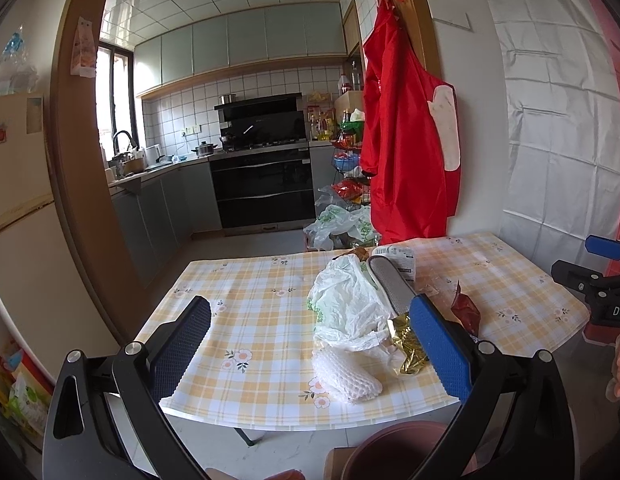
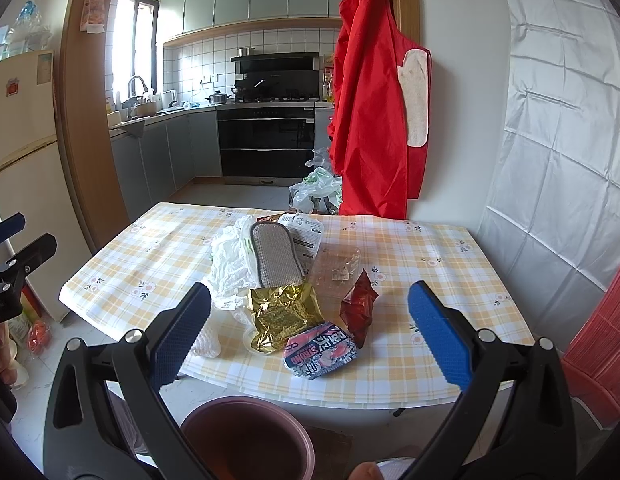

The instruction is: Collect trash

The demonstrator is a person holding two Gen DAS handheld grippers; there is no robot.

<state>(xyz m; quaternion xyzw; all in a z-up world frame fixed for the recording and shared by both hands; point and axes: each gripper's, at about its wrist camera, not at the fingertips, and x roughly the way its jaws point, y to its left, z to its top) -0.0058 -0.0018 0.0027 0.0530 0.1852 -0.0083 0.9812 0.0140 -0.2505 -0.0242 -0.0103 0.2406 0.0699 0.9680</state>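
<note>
Trash lies on the checked table point(image 1: 249, 312) point(image 2: 430, 264): a crumpled white plastic bag point(image 1: 346, 300) point(image 2: 229, 264), white foam netting point(image 1: 346, 376) point(image 2: 205, 344), a gold foil wrapper point(image 1: 408, 344) point(image 2: 281, 316), a red wrapper point(image 1: 466, 312) point(image 2: 360, 308), a clear plastic wrapper point(image 2: 336, 264), a printed pink packet point(image 2: 320, 350), a white label pack point(image 2: 303, 232) and a grey insole point(image 1: 390, 284) point(image 2: 275, 256). My left gripper point(image 1: 310, 348) is open, short of the pile. My right gripper point(image 2: 310, 344) is open too, above the near table edge. A maroon bin point(image 1: 398, 452) point(image 2: 245, 440) stands below.
A red apron point(image 1: 406, 140) point(image 2: 374, 112) hangs on the wall behind the table. Plastic bags point(image 1: 338, 224) point(image 2: 314, 188) lie on the kitchen floor beyond. A fridge point(image 2: 25, 184) stands at the left, and a red woven panel point(image 2: 606, 344) at the right.
</note>
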